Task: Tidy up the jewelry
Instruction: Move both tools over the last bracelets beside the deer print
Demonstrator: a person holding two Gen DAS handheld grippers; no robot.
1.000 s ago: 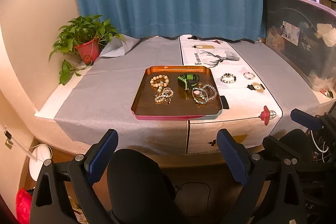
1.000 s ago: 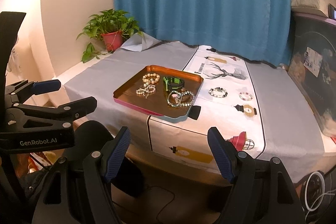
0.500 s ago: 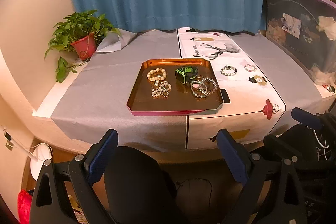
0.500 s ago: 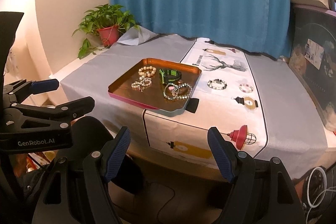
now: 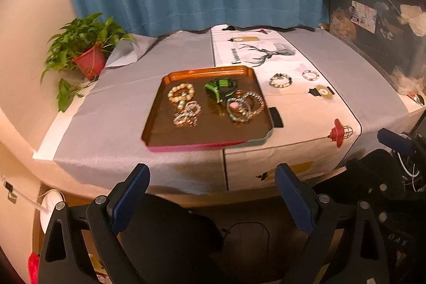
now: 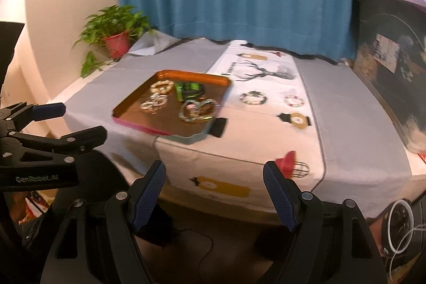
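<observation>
From the left wrist view, one orange tray (image 5: 159,124) sits on the table (image 5: 111,124) near its front edge, straddling the seam between the grey cloth and the single white printed runner (image 5: 300,108). Inside the tray I count one cream bead bracelet (image 5: 181,93) at the back left, one green watch (image 5: 220,88) at the back right, a small tangle of pale bracelets (image 5: 186,115) below the cream one, and a larger tangle of beaded bracelets (image 5: 245,105) toward the right; how many lie in each tangle is hard to tell. Outside the tray, on the runner, lie two loose pieces: a dark bead bracelet (image 5: 280,80) and, further right, a pink-and-white bracelet (image 5: 310,75). One potted plant (image 5: 85,55) stands at the far left corner. The left gripper (image 5: 210,193) hangs short of the table edge, its two blue pads spread wide with nothing between them. In the right wrist view, blurred, the same tray (image 6: 133,108) shows to the left with its four clusters, and the two loose bracelets, dark (image 6: 253,98) and pink (image 6: 294,100), lie apart on the runner. The right gripper (image 6: 214,193) also stands released, two pads wide apart and empty, before the table's front edge. The left gripper appears at the left edge of this view.
</observation>
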